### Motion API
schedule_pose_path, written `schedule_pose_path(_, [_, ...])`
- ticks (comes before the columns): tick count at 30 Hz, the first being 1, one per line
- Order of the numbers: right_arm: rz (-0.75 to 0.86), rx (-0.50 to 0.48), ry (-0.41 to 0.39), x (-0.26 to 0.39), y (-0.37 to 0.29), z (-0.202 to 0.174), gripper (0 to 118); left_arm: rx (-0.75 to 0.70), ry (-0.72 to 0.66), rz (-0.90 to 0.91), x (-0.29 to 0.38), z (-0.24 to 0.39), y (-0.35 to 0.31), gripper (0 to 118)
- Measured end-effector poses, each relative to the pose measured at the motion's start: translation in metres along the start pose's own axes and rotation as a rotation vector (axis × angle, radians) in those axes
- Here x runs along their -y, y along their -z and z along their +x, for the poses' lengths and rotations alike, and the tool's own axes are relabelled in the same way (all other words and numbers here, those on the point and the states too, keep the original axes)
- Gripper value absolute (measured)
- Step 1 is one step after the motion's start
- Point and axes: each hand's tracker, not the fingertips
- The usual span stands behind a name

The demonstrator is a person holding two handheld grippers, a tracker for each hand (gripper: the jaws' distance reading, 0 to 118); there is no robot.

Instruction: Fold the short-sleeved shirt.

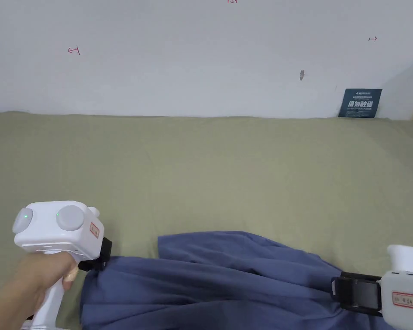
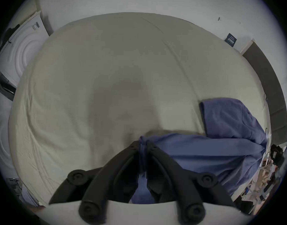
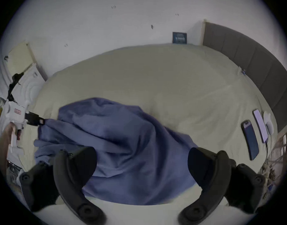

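Observation:
A blue short-sleeved shirt (image 1: 227, 279) lies crumpled on the olive-green bed sheet (image 1: 244, 172), at the near edge. A hand holds my left gripper (image 1: 96, 258) at the shirt's left end; in the left gripper view it (image 2: 142, 145) is shut on a bunched fold of the shirt (image 2: 220, 147). My right gripper (image 1: 337, 292) sits at the shirt's right end. In the right gripper view its jaws stand wide apart (image 3: 142, 160), with the shirt (image 3: 116, 139) beneath and between them, untouched. The left gripper (image 3: 35, 120) also appears there, pinching the shirt's far corner.
Two phones (image 3: 250, 140) and a small white object (image 3: 268, 123) lie on the bed's right side, beside a dark padded headboard (image 3: 253, 63). A blue sign (image 1: 359, 103) leans against the white wall behind the bed. Bare sheet stretches beyond the shirt.

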Motion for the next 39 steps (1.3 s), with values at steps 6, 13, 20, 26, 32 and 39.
schedule_pose_path(6, [-0.148,0.103,-0.078,0.016,0.04,0.01,76,0.013,-0.014,0.008,0.007,0.006,-0.01,9])
schedule_pose_path(13, [-0.058,0.08,-0.09,0.017,0.021,0.008,2,-0.003,0.023,0.047,0.015,0.018,-0.022,9])
schedule_pose_path(20, [0.035,0.036,-0.1,-0.003,-0.016,0.0,1,0.04,0.019,0.183,0.001,0.012,-0.054,9])
schedule_pose_path(26, [0.134,0.006,-0.108,-0.03,-0.036,-0.01,2,0.078,-0.006,0.361,-0.006,0.02,-0.111,9])
schedule_pose_path(32, [0.217,-0.004,-0.127,-0.084,-0.053,-0.019,1,0.065,0.038,0.547,-0.029,0.02,-0.178,9])
schedule_pose_path(39, [0.342,-0.023,-0.156,-0.168,-0.079,-0.037,1,0.026,0.039,0.618,-0.072,0.002,-0.234,9])
